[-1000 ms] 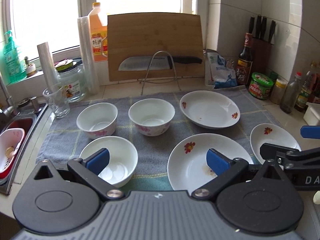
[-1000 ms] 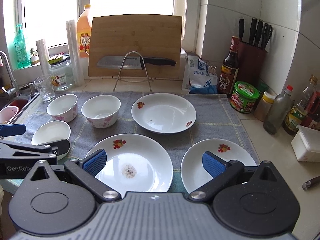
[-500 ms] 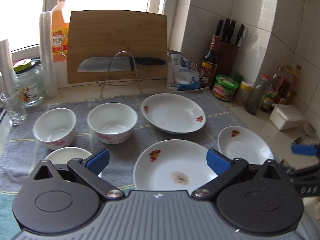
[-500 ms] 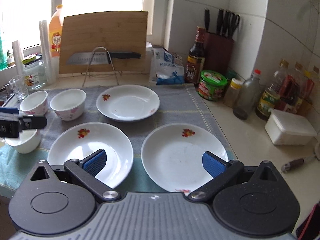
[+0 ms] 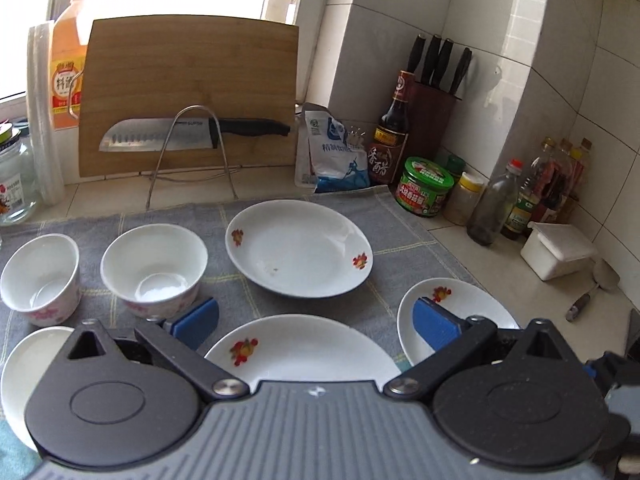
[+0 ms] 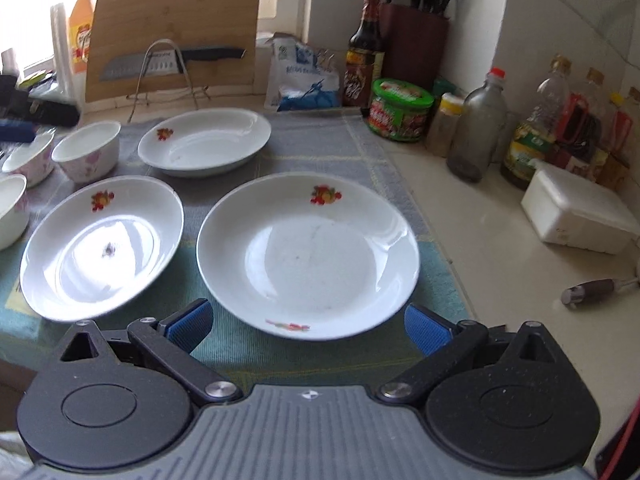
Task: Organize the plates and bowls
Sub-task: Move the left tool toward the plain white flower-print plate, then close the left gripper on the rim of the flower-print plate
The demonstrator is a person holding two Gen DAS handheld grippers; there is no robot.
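Three white flowered plates lie on a grey cloth (image 5: 400, 220): a far plate (image 5: 300, 252), a near plate (image 5: 304, 352) and a right plate (image 5: 460, 308). Left of them stand two flowered bowls (image 5: 40, 276) (image 5: 154, 268) and a plain white bowl (image 5: 24, 360). My left gripper (image 5: 316, 320) hangs open over the near plate, holding nothing. My right gripper (image 6: 306, 326) is open at the near rim of the right plate (image 6: 308, 252), its blue pads either side of the rim, apart from it. The near plate (image 6: 100, 244) has a dark speck in its middle.
A wooden cutting board (image 5: 188, 92) and a knife (image 5: 192, 134) on a wire rack stand behind the cloth. Right of the cloth are a knife block (image 5: 432, 120), a green-lidded jar (image 6: 400, 110), bottles (image 6: 476, 128), a white box (image 6: 576, 212) and a utensil (image 6: 592, 288).
Both grippers have swung to the right. The right gripper has come closer to the right plate, which now fills its view. Both stay open and no dish has moved.
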